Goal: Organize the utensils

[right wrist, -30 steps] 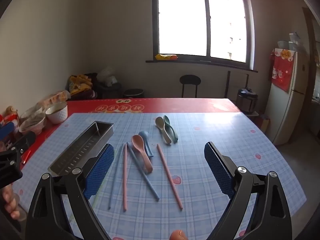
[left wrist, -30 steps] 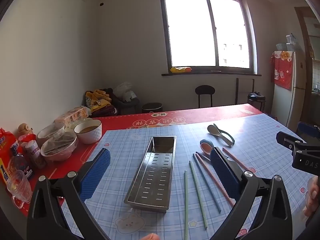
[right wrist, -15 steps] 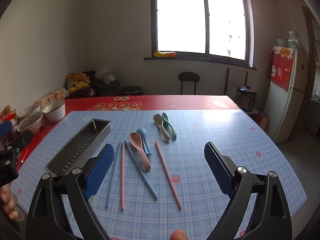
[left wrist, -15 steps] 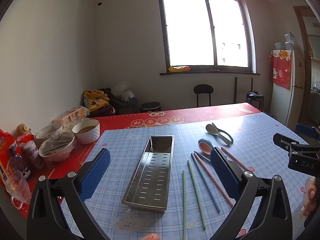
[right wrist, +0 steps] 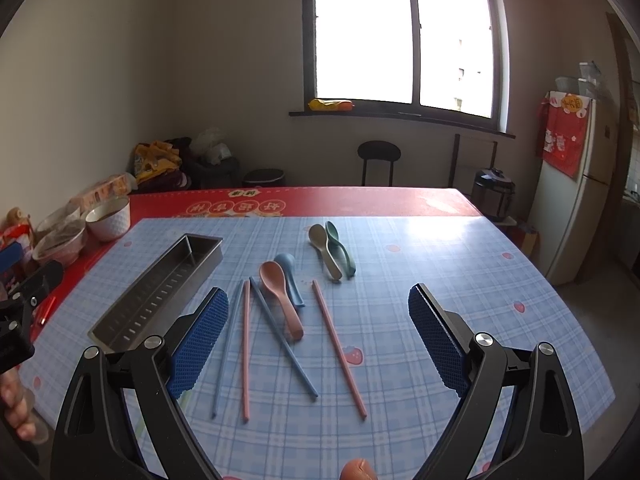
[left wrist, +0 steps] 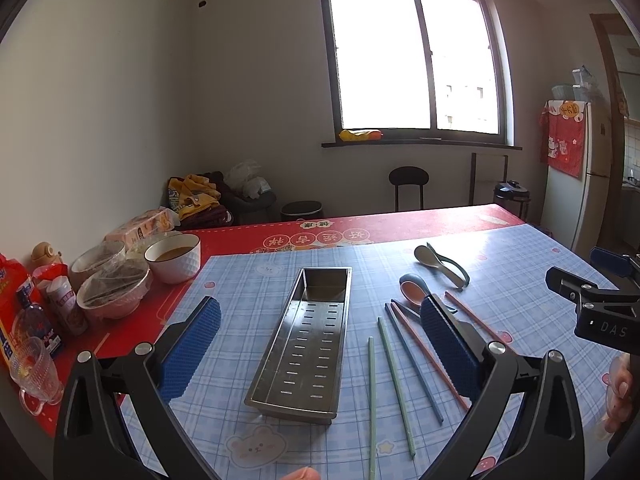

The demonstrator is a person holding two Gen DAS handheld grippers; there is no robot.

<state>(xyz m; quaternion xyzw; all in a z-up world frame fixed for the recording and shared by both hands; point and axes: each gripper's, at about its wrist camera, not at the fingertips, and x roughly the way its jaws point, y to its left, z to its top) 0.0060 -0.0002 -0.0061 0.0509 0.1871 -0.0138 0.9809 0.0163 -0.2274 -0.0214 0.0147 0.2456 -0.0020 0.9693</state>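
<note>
Above the table (right wrist: 400,240), both grippers' jaws still wide open, empty, tray (left wrist: 304,340) unmoved

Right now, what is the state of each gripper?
Left gripper: open, holding nothing.
Right gripper: open, holding nothing.

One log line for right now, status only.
left claw: open, empty | right claw: open, empty | tray: empty | chopsticks, spoons: loose on table
</note>
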